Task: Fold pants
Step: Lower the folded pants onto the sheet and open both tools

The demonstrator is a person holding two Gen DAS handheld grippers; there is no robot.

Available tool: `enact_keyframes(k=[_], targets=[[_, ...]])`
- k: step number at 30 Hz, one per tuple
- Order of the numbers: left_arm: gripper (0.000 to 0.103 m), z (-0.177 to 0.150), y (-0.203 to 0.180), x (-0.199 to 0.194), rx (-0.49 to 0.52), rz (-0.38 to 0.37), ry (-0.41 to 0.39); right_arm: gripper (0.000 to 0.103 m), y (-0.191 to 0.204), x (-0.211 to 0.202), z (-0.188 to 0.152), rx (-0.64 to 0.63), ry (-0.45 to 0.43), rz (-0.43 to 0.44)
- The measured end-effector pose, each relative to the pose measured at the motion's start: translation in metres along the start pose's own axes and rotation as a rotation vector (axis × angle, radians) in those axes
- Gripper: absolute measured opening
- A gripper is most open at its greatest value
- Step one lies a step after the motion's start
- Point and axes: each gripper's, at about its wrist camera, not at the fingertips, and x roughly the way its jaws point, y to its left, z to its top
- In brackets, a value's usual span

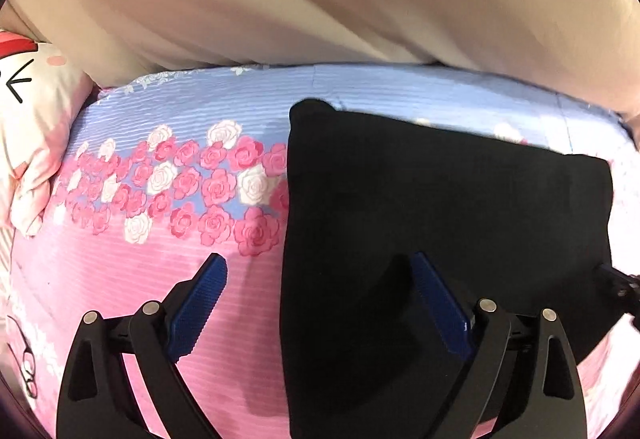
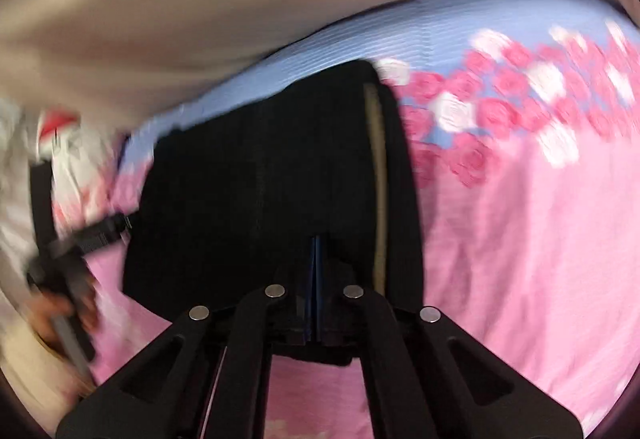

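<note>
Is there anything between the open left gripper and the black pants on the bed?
Nothing visible. The left gripper is open right over the near left edge of the black pants, one finger over them, the other over the pink bedsheet. The right gripper is shut on the pants.

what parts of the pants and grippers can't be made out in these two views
- Black pants: in the left wrist view, folds and layers vanish in flat black; the near edge is cut off by the frame.
- Right gripper: in the right wrist view, its shut fingers hide the fabric they pinch.
- Left gripper: in the right wrist view, motion blur smears it at the left edge.
- Bedsheet: there, blurred print.
</note>
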Motion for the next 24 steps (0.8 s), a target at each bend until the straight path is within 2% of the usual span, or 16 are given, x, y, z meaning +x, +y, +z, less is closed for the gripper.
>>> enact_keyframes(k=[2, 4, 5, 6, 7, 9, 11, 14, 16, 18, 20, 24], targets=[[0.091, -0.001, 0.004, 0.001, 0.001, 0.002, 0.004, 0.006, 0.019, -0.014, 0.001, -0.037, -0.044, 0.003], [0.091, -0.003, 0.005, -0.005, -0.002, -0.003, -0.001, 0.006, 0.036, -0.011, -0.004, -0.105, -0.026, 0.021], [0.091, -0.004, 0.006, -0.006, -0.006, -0.001, -0.002, 0.005, 0.041, -0.002, -0.007, -0.134, -0.007, 0.002], [0.091, -0.004, 0.007, -0.007, -0.009, -0.003, -0.002, 0.000, 0.038, 0.012, -0.010, -0.152, 0.034, -0.052], [0.091, -0.005, 0.008, -0.009, -0.015, 0.003, -0.005, 0.000, 0.029, 0.021, -0.012, -0.147, 0.052, -0.079], [0.091, -0.007, 0.009, -0.010, -0.020, 0.009, -0.001, 0.000, 0.010, 0.025, -0.013, -0.071, 0.024, 0.008], [0.091, -0.009, 0.009, -0.012, -0.014, 0.013, 0.002, 0.000, 0.009, 0.028, -0.011, -0.060, 0.017, 0.011], [0.091, -0.012, 0.009, -0.013, 0.013, 0.036, -0.001, 0.000, 0.035, 0.024, -0.009, -0.104, 0.017, -0.068], [0.091, -0.014, 0.009, -0.016, 0.014, 0.044, -0.002, 0.004, 0.055, 0.016, -0.014, -0.171, -0.007, -0.101], [0.091, -0.016, 0.010, -0.024, 0.008, 0.023, -0.012, 0.004, 0.069, 0.019, -0.018, -0.227, -0.004, -0.122], [0.091, -0.022, 0.010, -0.032, -0.014, -0.026, -0.012, 0.000, 0.054, 0.034, -0.026, -0.231, 0.047, -0.167], [0.093, -0.039, 0.007, -0.015, -0.026, -0.027, 0.038, 0.000, 0.031, 0.039, -0.027, -0.172, 0.012, -0.067]])
